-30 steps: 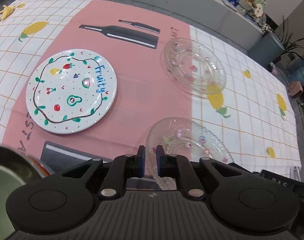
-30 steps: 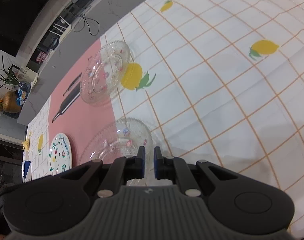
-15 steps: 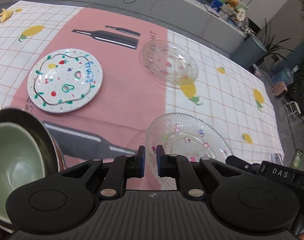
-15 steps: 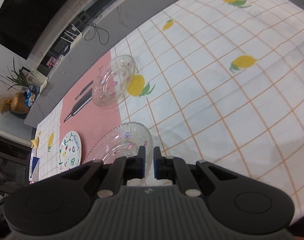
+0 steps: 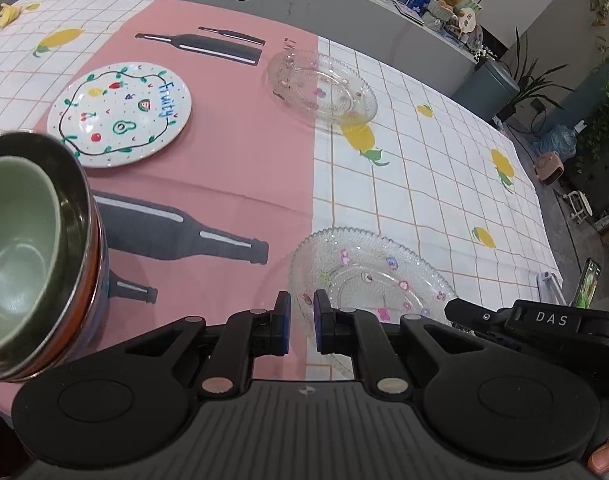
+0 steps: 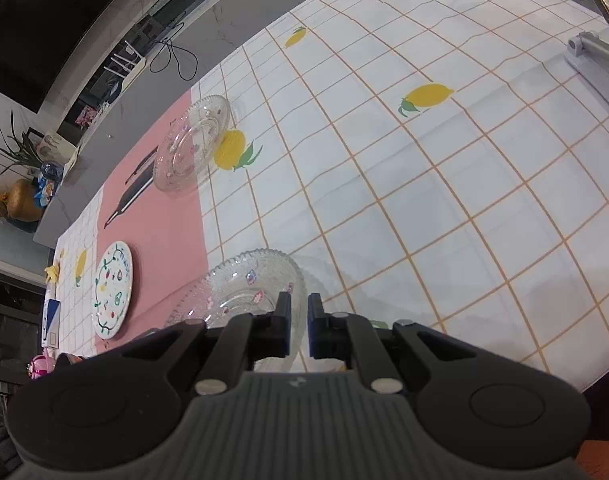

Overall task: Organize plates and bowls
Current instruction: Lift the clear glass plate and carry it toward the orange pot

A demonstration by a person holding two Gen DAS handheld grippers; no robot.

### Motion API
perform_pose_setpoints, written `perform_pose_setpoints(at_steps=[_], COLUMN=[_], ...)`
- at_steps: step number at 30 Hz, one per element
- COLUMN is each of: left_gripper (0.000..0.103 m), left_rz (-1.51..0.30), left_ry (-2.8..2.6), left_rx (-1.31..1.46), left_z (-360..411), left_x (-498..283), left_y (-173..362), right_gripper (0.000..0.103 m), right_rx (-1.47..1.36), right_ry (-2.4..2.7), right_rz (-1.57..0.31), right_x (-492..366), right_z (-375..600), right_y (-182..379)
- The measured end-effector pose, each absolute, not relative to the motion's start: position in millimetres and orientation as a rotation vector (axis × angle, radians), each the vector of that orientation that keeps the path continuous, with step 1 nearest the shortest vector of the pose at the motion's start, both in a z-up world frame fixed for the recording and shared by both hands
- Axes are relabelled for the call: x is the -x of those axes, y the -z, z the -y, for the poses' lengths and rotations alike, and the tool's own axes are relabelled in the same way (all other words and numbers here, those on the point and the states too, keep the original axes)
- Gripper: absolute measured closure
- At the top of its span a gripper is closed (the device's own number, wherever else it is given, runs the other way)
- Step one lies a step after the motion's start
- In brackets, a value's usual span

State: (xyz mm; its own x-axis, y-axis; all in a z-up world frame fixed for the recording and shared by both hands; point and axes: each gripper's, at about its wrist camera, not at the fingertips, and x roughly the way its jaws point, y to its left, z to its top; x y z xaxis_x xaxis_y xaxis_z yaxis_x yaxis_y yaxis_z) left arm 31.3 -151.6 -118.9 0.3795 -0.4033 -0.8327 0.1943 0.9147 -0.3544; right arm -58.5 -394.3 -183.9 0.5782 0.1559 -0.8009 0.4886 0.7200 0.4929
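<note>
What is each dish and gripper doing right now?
Left gripper, shut on near glass plate.
Right gripper, shut on it too.
Near glass plate, held at both sides, empty.
Far glass plate, empty, on tablecloth.
Fruity plate, empty, on tablecloth.
Green bowl, nested in steel bowl.

Two clear glass plates lie on the tabletop: one near [image 5: 368, 276], one far [image 5: 324, 88]. One white painted plate [image 5: 124, 114] sits far left. One stack of bowls stands near left: a green bowl [image 5: 16, 216] nested inside a metal bowl [image 5: 74, 184], so two bowls show for certain.
</note>
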Motion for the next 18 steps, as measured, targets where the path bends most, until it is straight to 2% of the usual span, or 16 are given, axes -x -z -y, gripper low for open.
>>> perform_pose_setpoints(at_steps=[18], left_gripper=[0.091], left_rz=[-1.156], left_ry=[0.356], left_rx=[0.197], left_z=[142], left_x=[-19], left_y=[141], right_gripper=[0.097], right_rx=[-0.713], right_ry=[0.195], right_rz=[-1.037], right_x=[59], right_z=[383], right_y=[197])
